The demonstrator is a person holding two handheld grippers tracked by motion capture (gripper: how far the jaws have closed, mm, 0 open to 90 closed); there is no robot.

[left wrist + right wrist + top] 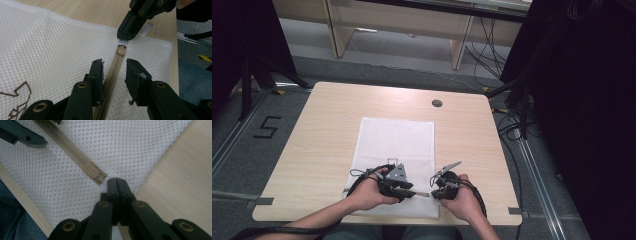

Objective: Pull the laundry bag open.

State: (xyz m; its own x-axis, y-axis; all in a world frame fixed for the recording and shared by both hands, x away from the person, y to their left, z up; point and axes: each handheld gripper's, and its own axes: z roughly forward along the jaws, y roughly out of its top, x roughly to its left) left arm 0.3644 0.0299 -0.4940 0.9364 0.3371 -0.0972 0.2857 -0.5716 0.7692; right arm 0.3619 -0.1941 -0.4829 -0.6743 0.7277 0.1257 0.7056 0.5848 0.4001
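Between the spread jaws of the left gripper runs a tan zipper, sewn along the near edge of a white mesh bag. Both jaws stand apart, one on each side of the zipper track, and hold nothing; whether their tips touch the mesh cannot be told. Ahead of those jaws, at the far end of the track, sits the tan slider. Just beyond the slider, the right gripper comes down with its jaws pressed together on a small white tab at the zipper's end.

From the right gripper's own view, the right gripper shows both jaws flush against each other, their tips pinching the white tab at the bag's corner. Immediately to the upper left of those tips lies the slider, with the zipper running away from it toward the left gripper's jaws at the top left of that view.

From above, the bag lies flat on a light wooden table, its near edge close to the table's front edge. Both grippers sit over that near edge, the left gripper and right gripper tip to tip, each held in a hand. A brown printed mark shows on the mesh, left of the left gripper's jaws.
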